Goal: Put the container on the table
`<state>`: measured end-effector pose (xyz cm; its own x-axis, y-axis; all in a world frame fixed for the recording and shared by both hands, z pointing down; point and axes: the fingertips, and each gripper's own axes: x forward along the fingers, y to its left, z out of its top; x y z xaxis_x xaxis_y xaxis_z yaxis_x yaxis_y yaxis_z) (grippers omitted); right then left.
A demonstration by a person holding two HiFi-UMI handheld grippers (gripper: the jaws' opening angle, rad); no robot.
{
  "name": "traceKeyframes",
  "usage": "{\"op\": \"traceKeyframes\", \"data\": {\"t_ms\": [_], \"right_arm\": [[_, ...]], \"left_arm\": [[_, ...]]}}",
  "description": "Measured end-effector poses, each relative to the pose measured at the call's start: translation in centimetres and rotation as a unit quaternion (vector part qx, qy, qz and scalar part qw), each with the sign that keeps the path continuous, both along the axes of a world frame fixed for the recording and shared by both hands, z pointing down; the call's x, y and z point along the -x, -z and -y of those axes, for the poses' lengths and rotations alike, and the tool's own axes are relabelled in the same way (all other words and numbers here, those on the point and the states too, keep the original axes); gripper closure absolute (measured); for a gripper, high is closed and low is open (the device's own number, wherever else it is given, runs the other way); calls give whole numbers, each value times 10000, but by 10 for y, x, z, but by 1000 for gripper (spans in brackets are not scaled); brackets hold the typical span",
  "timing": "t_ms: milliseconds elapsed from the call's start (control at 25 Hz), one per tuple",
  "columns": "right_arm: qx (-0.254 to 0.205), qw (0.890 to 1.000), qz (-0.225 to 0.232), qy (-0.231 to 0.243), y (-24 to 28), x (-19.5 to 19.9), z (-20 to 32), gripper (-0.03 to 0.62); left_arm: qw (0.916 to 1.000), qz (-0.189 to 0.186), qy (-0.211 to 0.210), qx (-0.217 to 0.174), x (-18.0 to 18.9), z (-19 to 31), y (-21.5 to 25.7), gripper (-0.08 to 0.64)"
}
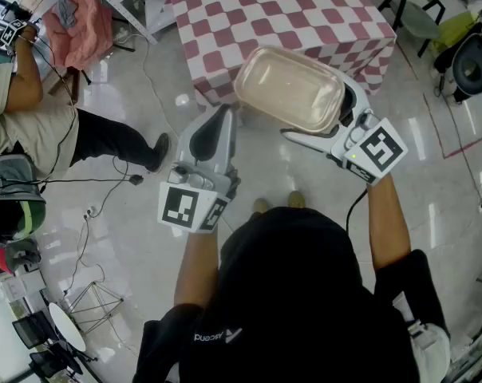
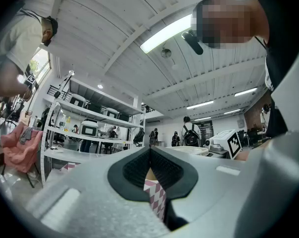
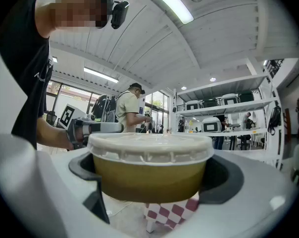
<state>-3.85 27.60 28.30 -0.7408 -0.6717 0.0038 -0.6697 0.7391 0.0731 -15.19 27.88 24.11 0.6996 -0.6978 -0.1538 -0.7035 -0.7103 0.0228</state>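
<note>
A translucent rectangular container (image 1: 289,90) with a pale lid hangs in the air in front of the near edge of the table (image 1: 249,14), which has a red-and-white checked cloth. My right gripper (image 1: 327,116) is shut on the container's near right end, its jaws spread wide round it. In the right gripper view the container (image 3: 149,157) fills the space between the jaws of the right gripper (image 3: 152,180), with the checked table (image 3: 174,212) below and beyond. My left gripper (image 1: 223,112) is beside the container on the left, shut and holding nothing. In the left gripper view the left gripper (image 2: 150,155) shows its pads together.
A person (image 1: 33,126) stands at the left on the glossy floor, near cables (image 1: 89,206). A pink cloth (image 1: 85,22) hangs on a rack at the upper left. A green chair (image 1: 416,14) stands right of the table. Shelves (image 2: 90,128) with appliances line the room.
</note>
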Motion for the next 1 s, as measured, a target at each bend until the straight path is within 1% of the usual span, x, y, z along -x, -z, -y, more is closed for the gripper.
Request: {"op": "traceKeyframes", "data": {"t_ms": [280,440,600,800,1000], "right_arm": [[106,9996,268,45,-1,-20,8,12],[134,9996,196,118,-5,-37,17,11],[68,9995,102,289,-7,-55,28,11],[63,9992,52,400,-9,-74,59,12],[93,9990,49,425,-16,-79,103,11]], "left_arm": [[10000,26,68,42,-16,11,-4,551],[9997,36,208,80,-28,24,-7,551],[9994,91,342,50,-45,37,-9,551],[9986,165,493,32,-57,59,-9,551],[9982,228,556,-61,-58,100,-10,551]]}}
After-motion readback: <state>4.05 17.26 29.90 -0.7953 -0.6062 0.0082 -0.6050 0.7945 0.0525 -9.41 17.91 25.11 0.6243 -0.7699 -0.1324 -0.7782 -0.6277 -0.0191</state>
